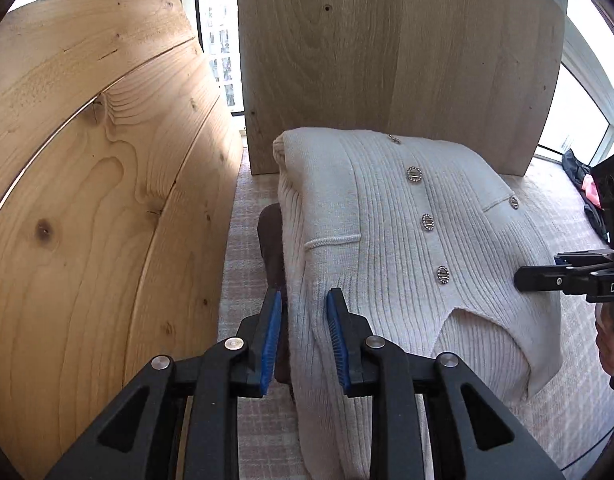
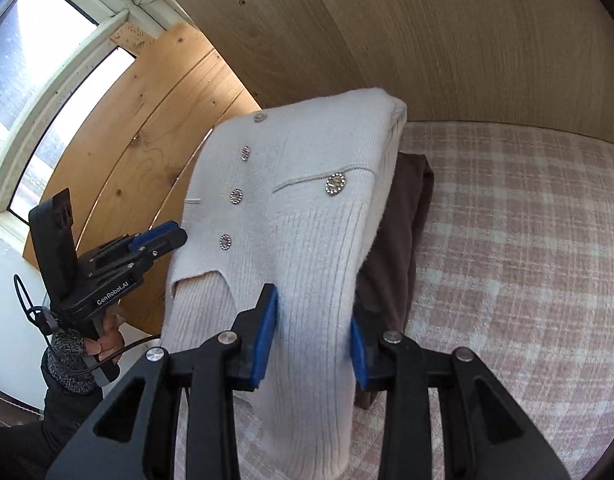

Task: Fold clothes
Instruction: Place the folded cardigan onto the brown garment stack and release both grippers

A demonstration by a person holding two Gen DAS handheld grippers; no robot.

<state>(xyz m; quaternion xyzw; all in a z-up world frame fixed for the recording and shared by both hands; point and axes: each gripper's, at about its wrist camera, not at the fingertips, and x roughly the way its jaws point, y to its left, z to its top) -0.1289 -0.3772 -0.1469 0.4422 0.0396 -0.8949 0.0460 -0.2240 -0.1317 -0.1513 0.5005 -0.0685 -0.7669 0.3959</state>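
A pink-and-white plaid cloth (image 2: 527, 240) covers the work surface. A pale oak panel (image 1: 399, 52) stands upright at the back, a knotty pine board (image 1: 87, 184) leans on the left, and bright windows (image 2: 47, 92) lie beyond both.

A cream ribbed cardigan (image 1: 391, 248) lies folded on the cloth, its far end against the foot of the oak panel. Its front faces up, with a row of rhinestone buttons (image 1: 428, 222) and two pocket flaps visible. It rests on a dark brown garment (image 2: 403, 232), which shows along both side edges of the cardigan.

The left gripper (image 1: 303, 332) sits at the near left edge of the cardigan. Its blue pads (image 1: 270, 340) stand apart, one either side of the knit edge, not clenched on it. Whether the pads touch the fabric cannot be told.

The right gripper (image 2: 313, 336) sits at the opposite edge. Its jaws are spread wide, with a thick fold of the cardigan between them; the right pad is partly hidden behind the fabric. A firm grasp cannot be confirmed.

In the right wrist view, a hand (image 2: 103, 340) in a grey knit cuff holds the left gripper's handle, with a cable trailing from it. Dark items with a pink patch (image 1: 587, 192) lie at the far right near the window; they are too small to identify.
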